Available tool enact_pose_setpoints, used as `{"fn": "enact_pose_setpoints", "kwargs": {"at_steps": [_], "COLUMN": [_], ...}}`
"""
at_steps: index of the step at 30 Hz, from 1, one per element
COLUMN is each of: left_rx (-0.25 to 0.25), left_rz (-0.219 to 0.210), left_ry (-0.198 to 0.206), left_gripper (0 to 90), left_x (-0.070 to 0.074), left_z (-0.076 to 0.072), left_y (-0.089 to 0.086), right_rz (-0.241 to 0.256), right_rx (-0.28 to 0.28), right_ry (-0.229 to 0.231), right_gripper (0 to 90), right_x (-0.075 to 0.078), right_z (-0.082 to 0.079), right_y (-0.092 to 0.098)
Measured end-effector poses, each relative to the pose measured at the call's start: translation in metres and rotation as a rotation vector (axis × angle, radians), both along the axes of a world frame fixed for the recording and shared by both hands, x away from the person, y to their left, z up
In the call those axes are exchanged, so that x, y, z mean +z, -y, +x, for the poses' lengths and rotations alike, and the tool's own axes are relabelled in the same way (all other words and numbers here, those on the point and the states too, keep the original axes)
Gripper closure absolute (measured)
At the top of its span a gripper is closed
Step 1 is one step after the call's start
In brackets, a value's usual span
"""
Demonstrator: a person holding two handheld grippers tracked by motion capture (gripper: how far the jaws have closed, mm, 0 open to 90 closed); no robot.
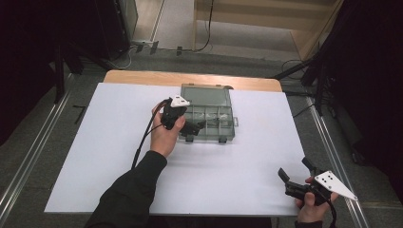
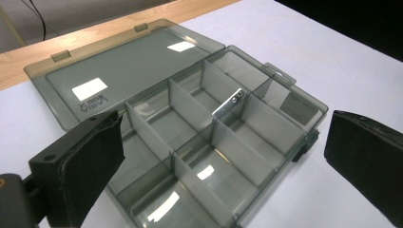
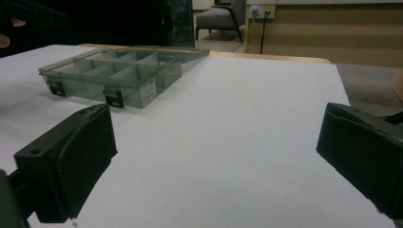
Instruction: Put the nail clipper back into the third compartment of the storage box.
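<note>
From the high view, I have the compartment box (image 1: 209, 116) lying on the white desk (image 1: 109, 156) towards its far edge, lid already swung back flat behind the tray. So opening looks done; what I judge is left is the work inside the compartments. My left gripper (image 1: 194, 126) hovers at the box's near left corner, its fingers spread and closed on nothing that I can see. My right gripper (image 1: 295, 169) sits well apart from the box, down at the near right corner of the desk, fingers also spread and empty.

In the left gripper view I look straight into the box (image 2: 190, 137). The dividers cut it into several cells, and nearly all look bare. One small metal strip (image 2: 228, 103) with tiny screws at its end leans on a divider near the middle of the box, tilted rather than flat. That piece seems the likely thing to deal with, either to lift out or to seat properly; I cannot tell which. My two fingers (image 2: 90, 161) stand wide apart, one each side of the box's near part, touching neither wall nor divider.

In the right gripper view the box (image 3: 114, 76) lies far ahead and to the left, its two latches and a label facing me. The fingers (image 3: 76, 166) are fully spread over bare desk, holding nothing. This hand looks idle for now.
</note>
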State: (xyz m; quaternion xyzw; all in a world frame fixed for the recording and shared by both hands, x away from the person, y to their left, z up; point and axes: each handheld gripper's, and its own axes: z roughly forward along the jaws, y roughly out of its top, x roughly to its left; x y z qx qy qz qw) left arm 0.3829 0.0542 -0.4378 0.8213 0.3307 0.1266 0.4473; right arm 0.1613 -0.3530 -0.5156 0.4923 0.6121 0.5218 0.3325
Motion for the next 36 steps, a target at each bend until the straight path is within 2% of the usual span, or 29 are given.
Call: {"fn": "enact_pose_setpoints", "kwargs": {"at_steps": [9,18,31,36], "left_rx": [-0.003,0.003,0.036,0.051], "left_rz": [-0.005,-0.039,-0.064,-0.096], "left_ry": [0.016,0.040,0.077,0.082], "left_gripper": [0.0,0.0,0.0,0.0], "left_x": [-0.004,-0.002,-0.004,-0.003], "left_z": [-0.017,-0.033,-0.056,-0.065], "left_y": [-0.016,-0.035,-0.065,-0.080], "right_rz": [-0.004,-0.008,-0.012,-0.015], "right_rx": [-0.002,-0.005,-0.009,-0.010], "right_ry": [-0.004,-0.006,-0.009,-0.011], "right_gripper": [0.0,0.0,0.0,0.0], "right_x": [0.000,0.000,0.000,0.000], "right_z": [0.000,0.000,0.001,0.001], "right_y": [-0.001,-0.001,-0.002,-0.002]}}
